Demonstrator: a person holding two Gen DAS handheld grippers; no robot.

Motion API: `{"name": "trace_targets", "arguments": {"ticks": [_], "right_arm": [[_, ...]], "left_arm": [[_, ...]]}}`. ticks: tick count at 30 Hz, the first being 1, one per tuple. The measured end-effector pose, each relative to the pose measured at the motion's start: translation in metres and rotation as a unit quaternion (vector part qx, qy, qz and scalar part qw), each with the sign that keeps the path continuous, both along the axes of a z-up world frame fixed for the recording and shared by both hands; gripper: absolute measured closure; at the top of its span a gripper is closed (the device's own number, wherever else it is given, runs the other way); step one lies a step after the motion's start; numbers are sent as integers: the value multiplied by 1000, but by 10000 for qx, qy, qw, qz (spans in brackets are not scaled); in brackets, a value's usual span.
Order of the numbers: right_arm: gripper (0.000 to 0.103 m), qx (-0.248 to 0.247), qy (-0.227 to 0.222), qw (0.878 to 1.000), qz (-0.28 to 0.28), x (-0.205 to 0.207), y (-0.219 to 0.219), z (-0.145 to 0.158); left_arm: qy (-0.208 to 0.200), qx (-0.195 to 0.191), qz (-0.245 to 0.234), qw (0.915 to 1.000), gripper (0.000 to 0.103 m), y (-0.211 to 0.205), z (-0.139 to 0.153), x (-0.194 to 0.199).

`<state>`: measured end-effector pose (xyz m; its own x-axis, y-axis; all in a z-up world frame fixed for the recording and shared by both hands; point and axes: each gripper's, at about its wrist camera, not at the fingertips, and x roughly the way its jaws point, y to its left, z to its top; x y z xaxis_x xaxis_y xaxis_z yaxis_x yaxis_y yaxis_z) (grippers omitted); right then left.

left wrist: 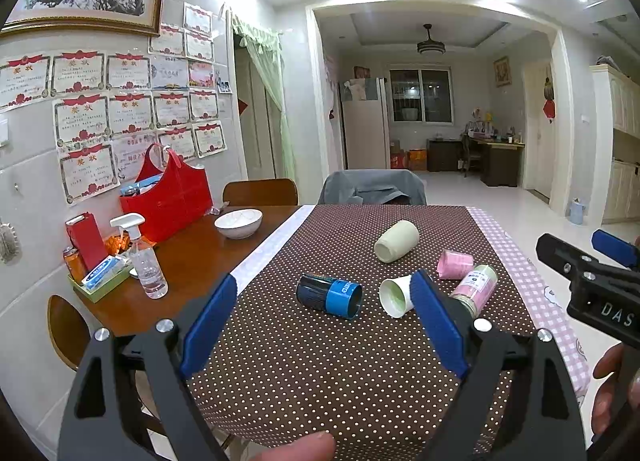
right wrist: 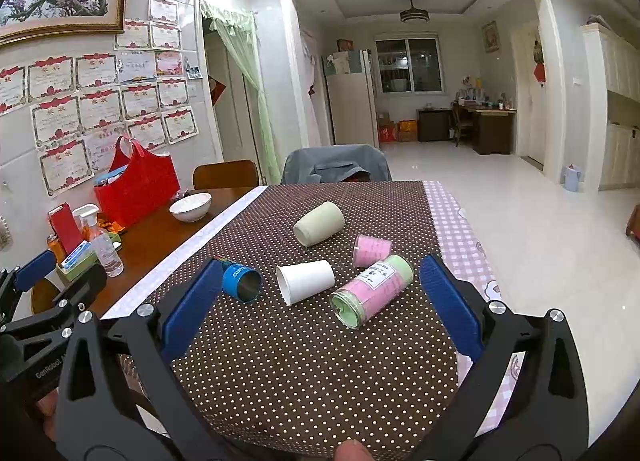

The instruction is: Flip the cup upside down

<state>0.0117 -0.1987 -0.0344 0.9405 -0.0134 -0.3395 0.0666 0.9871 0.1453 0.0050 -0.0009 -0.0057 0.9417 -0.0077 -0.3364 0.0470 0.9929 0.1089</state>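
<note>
Several cups lie on their sides on the brown dotted tablecloth [left wrist: 320, 361]: a blue and black cup [left wrist: 329, 295] [right wrist: 240, 280], a white paper cup [left wrist: 395, 295] [right wrist: 305, 280], a cream cup [left wrist: 396, 241] [right wrist: 319, 223], a small pink cup [left wrist: 454, 264] [right wrist: 371, 249] and a pink and green clear cup [left wrist: 475, 288] [right wrist: 372, 291]. My left gripper [left wrist: 324, 289] is open and empty, above the table's near part, short of the cups. My right gripper [right wrist: 322, 275] is open and empty, likewise short of the cups. The right gripper also shows at the right edge of the left wrist view [left wrist: 588, 261].
A white bowl [left wrist: 238, 222], a red bag [left wrist: 168, 197], a spray bottle [left wrist: 145, 261] and a tray of small items [left wrist: 102, 281] stand on the bare wood at the left. Chairs [left wrist: 372, 187] stand at the far edge. The pink checked cloth [left wrist: 532, 285] hangs on the right.
</note>
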Motion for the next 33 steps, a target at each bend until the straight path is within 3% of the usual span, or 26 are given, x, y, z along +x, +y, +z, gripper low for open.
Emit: {"name": "trace_targets", "arguments": {"ticks": [33], "right_arm": [[6,-34,-16,10000,12,1,2,3]], "left_arm": [[21,-8,-8,10000,16,-1,3,1]]}}
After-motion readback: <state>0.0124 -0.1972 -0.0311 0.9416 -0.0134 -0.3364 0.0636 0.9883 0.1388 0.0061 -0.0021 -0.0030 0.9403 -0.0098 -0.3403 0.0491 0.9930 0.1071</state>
